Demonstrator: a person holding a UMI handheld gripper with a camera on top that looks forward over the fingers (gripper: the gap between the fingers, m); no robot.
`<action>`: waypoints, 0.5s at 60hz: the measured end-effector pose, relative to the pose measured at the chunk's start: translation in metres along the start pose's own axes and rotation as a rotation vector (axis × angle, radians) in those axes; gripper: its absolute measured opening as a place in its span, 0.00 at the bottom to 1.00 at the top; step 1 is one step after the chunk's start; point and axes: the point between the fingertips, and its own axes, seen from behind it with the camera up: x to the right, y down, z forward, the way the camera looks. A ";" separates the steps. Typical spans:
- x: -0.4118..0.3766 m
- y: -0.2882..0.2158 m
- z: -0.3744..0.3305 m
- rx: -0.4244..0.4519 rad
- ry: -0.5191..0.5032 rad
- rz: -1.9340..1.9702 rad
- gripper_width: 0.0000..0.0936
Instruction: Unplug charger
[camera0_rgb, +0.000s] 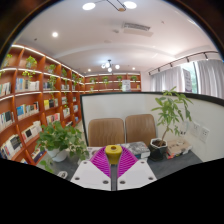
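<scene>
My gripper (113, 153) is held up and faces out into a room. Its two magenta pads (99, 161) meet in a narrow V at the tips. A small yellow charger (113, 149) sits pinched right at those tips, with a pad pressing on each side. Only its rounded yellow top shows; the rest is hidden between the pads. I see no socket or cable.
Two brown chairs (107, 130) stand just beyond the fingers. A leafy potted plant (62, 138) is at the left and a taller one (170, 113) at the right. Bookshelves (30, 100) line the left wall; curtained windows (192, 78) are on the right.
</scene>
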 end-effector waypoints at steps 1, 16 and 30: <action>0.002 0.019 -0.009 -0.009 0.008 -0.002 0.05; 0.049 0.221 0.024 -0.432 -0.040 0.045 0.05; 0.050 0.300 0.025 -0.591 -0.122 0.101 0.12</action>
